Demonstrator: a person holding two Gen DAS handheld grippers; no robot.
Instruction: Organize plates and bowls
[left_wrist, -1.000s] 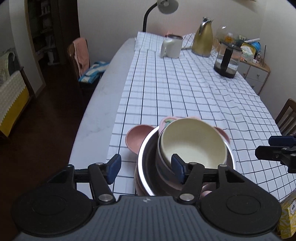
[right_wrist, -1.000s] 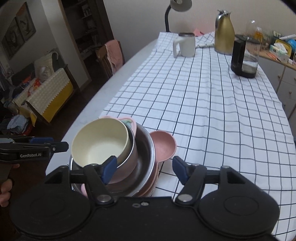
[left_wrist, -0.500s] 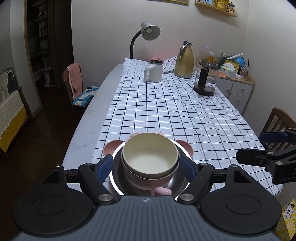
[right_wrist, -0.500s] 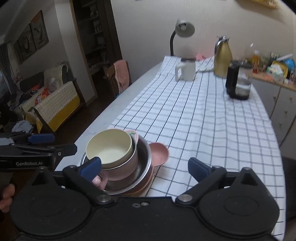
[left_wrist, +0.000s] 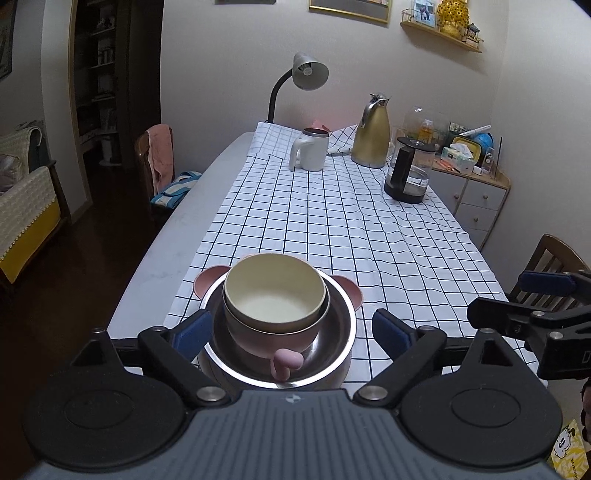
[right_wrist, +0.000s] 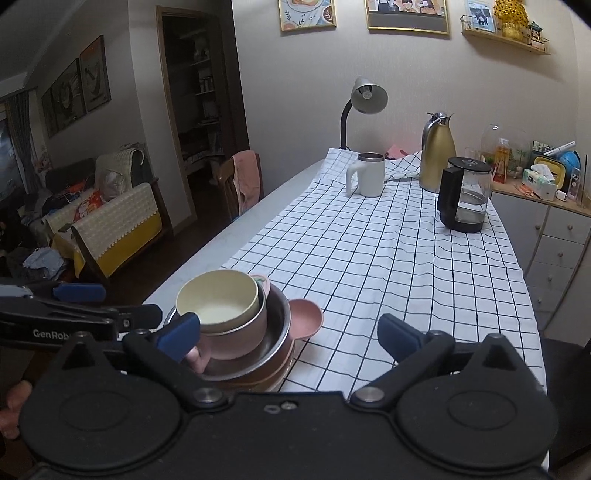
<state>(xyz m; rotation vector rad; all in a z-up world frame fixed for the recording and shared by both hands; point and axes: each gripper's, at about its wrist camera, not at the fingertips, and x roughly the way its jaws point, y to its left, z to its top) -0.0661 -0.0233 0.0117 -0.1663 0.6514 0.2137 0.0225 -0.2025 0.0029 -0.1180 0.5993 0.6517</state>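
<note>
My left gripper (left_wrist: 291, 328) and right gripper (right_wrist: 288, 336) wide open, empty, jaws just opening, nested cream bowl (left_wrist: 275, 293) in steel bowl (left_wrist: 332, 343), checked tablecloth (left_wrist: 332, 229), glass kettle (left_wrist: 408, 175) beyond

You have a matt cream bowl (left_wrist: 275, 295) nested in a matt pink cup (left_wrist: 273, 338), both plastic-looking, inside a shiny steel bowl (left_wrist: 332, 332) whose rim glares white. Under it sits a matt pink plate (right_wrist: 304, 317). They rest on a thin, wrinkled checked cloth (left_wrist: 332, 236) over a smooth pale table (left_wrist: 177, 236). Your left gripper (left_wrist: 291, 330) is matt black plastic with blue rubbery pads and bright metal pivot screws. Far off, the gold jug (left_wrist: 371, 136) has a brushed metal sheen, the kettle (left_wrist: 410, 173) is clear glass, the mug (left_wrist: 310, 149) smooth white.
</note>
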